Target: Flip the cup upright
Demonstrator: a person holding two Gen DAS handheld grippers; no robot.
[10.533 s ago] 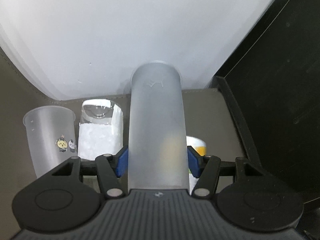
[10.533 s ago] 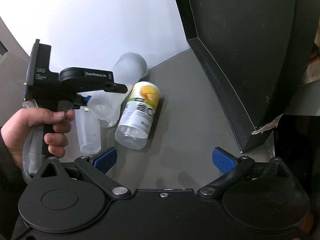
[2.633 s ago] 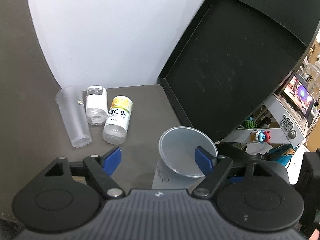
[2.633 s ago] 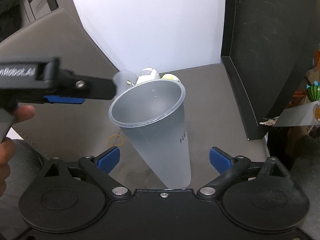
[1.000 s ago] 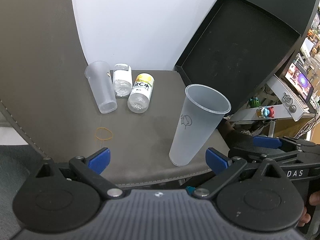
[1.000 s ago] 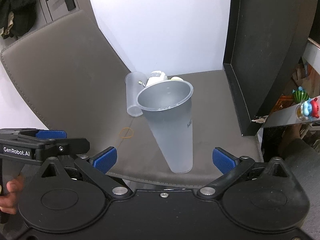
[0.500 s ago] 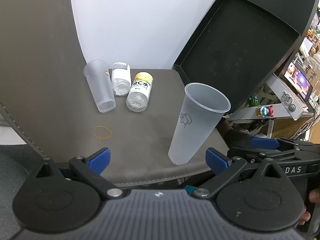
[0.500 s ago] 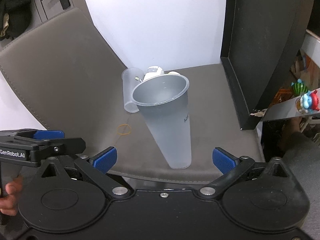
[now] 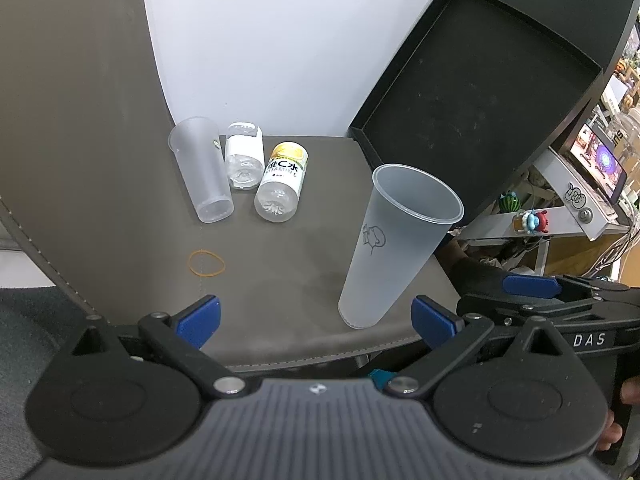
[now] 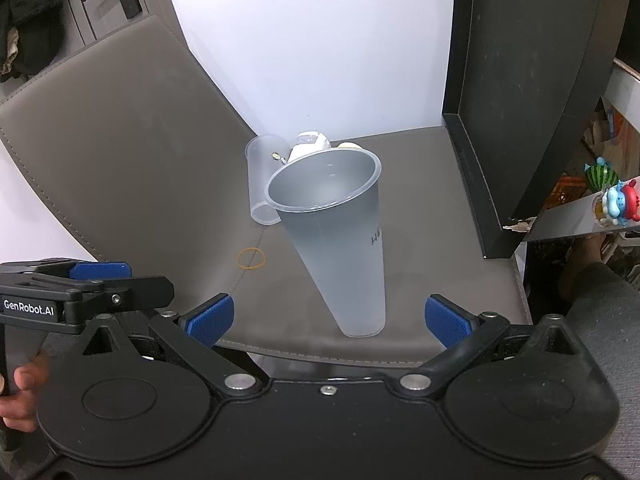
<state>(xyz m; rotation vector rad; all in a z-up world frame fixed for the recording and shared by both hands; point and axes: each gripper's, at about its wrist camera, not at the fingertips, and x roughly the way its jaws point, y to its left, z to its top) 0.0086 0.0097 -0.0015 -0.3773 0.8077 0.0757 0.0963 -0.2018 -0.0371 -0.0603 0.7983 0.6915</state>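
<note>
A tall frosted plastic cup (image 9: 394, 248) stands upright, mouth up, near the front edge of the grey chair seat (image 9: 280, 272); it also shows in the right wrist view (image 10: 340, 248). My left gripper (image 9: 316, 318) is open and empty, held back from the seat's front edge, to the left of the cup. My right gripper (image 10: 326, 320) is open and empty, pulled back with the cup standing ahead between its fingers, not touched. A second frosted cup (image 9: 202, 170) lies on its side at the back of the seat.
Two plastic bottles lie beside the lying cup: a clear one (image 9: 242, 156) and a yellow-labelled one (image 9: 282, 182). A rubber band (image 9: 207, 263) lies on the seat. A black tray (image 9: 476, 92) leans at the right. Shelves with toys (image 9: 528, 220) stand further right.
Earlier the left gripper held the cup and set it upright on the seat. In the last second both grippers have drawn back slightly; the cup has stayed in place.
</note>
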